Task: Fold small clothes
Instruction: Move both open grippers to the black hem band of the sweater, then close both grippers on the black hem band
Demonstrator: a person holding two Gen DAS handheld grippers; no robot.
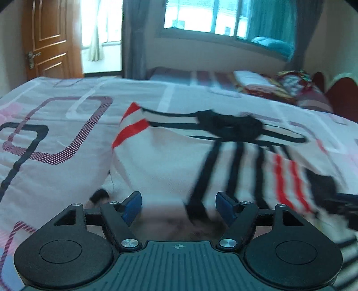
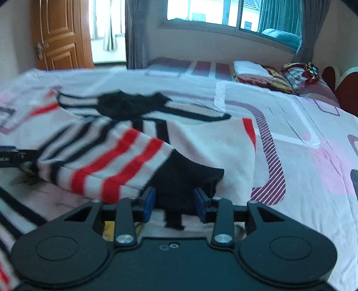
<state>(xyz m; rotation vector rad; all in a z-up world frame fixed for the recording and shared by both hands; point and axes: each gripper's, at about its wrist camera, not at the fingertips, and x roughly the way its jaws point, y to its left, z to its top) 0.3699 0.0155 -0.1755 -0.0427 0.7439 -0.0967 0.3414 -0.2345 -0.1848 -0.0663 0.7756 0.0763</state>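
Note:
A small white sweater [image 1: 170,161] with black and red stripes and a black collar [image 1: 230,125] lies on the bed. My left gripper [image 1: 179,207] is open, low over the sweater's near edge, with cloth between its blue pads. In the right wrist view the sweater [image 2: 214,143] lies spread, and a red-striped sleeve [image 2: 116,163] with a black cuff [image 2: 179,176] is folded across it. My right gripper [image 2: 174,202] has its jaws on both sides of the black cuff, holding it. The left gripper [image 2: 13,157] shows at the left edge of that view.
The bedspread [image 1: 56,134] is white and pink with dark rounded-square patterns. Folded bedding [image 2: 250,70] and pillows lie at the far right. A wooden door [image 1: 47,38] and curtained windows [image 2: 223,11] stand beyond the bed.

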